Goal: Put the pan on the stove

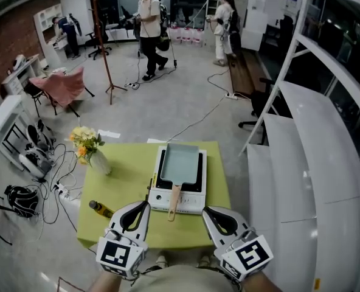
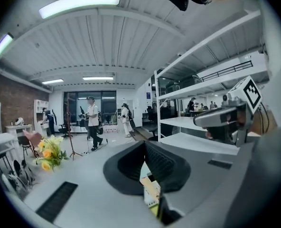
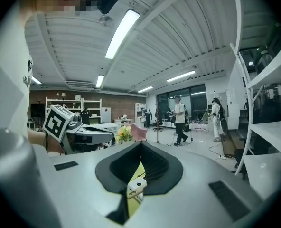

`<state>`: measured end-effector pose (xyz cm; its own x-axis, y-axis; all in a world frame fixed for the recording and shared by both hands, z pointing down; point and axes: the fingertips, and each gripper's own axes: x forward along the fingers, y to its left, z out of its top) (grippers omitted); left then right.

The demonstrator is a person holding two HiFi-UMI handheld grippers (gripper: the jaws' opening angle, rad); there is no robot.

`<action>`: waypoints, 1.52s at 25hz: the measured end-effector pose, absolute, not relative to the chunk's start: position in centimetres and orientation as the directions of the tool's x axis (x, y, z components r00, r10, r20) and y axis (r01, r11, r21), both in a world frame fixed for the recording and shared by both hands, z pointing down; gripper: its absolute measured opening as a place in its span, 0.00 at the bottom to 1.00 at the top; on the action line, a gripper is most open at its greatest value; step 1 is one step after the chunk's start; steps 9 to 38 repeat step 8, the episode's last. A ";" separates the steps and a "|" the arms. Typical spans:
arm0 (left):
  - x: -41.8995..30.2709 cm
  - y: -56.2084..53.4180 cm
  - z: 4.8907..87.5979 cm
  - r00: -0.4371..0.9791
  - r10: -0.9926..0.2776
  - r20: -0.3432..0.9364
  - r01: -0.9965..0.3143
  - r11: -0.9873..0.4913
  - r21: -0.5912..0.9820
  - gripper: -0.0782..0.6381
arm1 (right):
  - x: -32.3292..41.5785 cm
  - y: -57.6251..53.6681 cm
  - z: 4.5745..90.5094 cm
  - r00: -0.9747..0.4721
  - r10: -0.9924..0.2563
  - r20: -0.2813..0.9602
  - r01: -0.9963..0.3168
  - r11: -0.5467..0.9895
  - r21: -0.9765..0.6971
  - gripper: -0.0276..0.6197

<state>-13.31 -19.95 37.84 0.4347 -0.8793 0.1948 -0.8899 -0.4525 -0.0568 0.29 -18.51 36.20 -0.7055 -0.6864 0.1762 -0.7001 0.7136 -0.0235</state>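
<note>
A light-blue rectangular pan [image 1: 181,163] with a wooden handle [image 1: 174,199] rests on top of a white portable stove [image 1: 160,198] on the green table [image 1: 122,184]. The handle points toward me. My left gripper [image 1: 146,204] hovers at the table's near edge, just left of the handle, shut with nothing in it. My right gripper [image 1: 205,210] is level with it, just right of the handle, also shut and empty. In the left gripper view the jaws [image 2: 145,143] meet. In the right gripper view the jaws [image 3: 140,144] meet too, with a sliver of stove showing below them.
A vase of yellow flowers [image 1: 87,143] stands at the table's left. A yellow bottle [image 1: 100,208] lies near the front left corner. White shelving [image 1: 314,163] runs along the right. Cables and gear [image 1: 40,163] litter the floor on the left. Two people [image 1: 149,29] stand far back.
</note>
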 end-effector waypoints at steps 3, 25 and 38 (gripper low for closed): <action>-13.8 -20.0 37.8 0.430 -0.882 0.193 -0.898 -0.440 -0.013 0.12 | 0.3 -18.6 36.1 -0.703 -0.688 0.179 -0.701 0.713 -0.008 0.05; -13.9 -20.2 38.2 0.428 -0.882 0.197 -0.900 -0.435 0.008 0.12 | 0.8 -18.9 36.4 -0.700 -0.694 0.171 -0.704 0.710 -0.002 0.05; -13.9 -20.2 38.2 0.428 -0.882 0.197 -0.900 -0.435 0.008 0.12 | 0.8 -18.9 36.4 -0.700 -0.694 0.171 -0.704 0.710 -0.002 0.05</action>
